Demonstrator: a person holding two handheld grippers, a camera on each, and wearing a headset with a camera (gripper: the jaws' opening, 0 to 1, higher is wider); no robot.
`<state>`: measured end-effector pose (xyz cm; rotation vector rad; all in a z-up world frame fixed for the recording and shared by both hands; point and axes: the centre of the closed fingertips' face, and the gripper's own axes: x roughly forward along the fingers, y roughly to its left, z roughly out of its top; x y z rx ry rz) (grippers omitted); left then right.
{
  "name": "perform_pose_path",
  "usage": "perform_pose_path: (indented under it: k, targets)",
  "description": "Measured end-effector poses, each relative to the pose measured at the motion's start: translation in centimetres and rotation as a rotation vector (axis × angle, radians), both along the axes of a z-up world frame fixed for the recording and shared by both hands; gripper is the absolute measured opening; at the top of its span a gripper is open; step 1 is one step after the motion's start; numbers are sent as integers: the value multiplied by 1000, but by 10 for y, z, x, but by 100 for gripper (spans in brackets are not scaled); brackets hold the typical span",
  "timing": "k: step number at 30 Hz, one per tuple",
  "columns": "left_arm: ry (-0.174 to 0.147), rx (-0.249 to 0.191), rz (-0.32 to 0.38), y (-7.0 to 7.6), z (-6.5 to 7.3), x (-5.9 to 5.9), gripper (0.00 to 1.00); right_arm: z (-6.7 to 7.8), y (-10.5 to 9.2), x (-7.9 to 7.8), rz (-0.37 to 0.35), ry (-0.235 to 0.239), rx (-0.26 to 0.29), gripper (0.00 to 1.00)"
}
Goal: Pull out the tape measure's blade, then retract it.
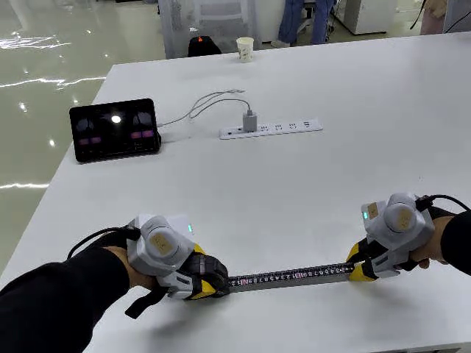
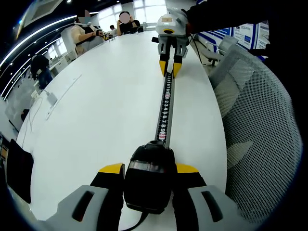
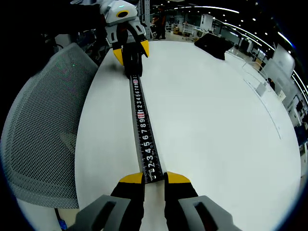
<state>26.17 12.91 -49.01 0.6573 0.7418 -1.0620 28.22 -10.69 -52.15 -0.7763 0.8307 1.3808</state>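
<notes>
The black tape measure case sits low on the white table, with my left gripper shut on it. Its blade is drawn out in a straight line to the right, lying just above the table surface. My right gripper is shut on the blade's tip. In the left gripper view the right gripper shows at the blade's far end. In the right gripper view the left gripper shows at the other end, on the case.
A dark tablet stands at the far left. A white power strip with a charger and cable lies mid-table, and a paper cup stands at the far edge. A grey mesh chair is beside the table's near edge.
</notes>
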Motion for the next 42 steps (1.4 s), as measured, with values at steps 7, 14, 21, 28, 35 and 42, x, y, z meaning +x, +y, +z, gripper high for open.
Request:
perform_pose_path:
  k: [7,14,21,28,35,42]
  targets:
    - [13,-11,61,4,-3,1,36,1,3,0,-56,-15,58,12]
    - [42,-38,131,13,-1,-1,35,0,3,2,-105,-21,54,13]
    - [33,-92,224,21,8,3,44,2,1,3,-133,-29,43,16]
    - [45,-174,356,34,12,7,56,10,1,3,-205,-49,88,19]
    - [30,-257,493,54,18,10,69,16,-9,3,-338,-54,145,25]
    - [33,-295,589,76,16,2,73,22,-25,2,-441,-65,178,31]
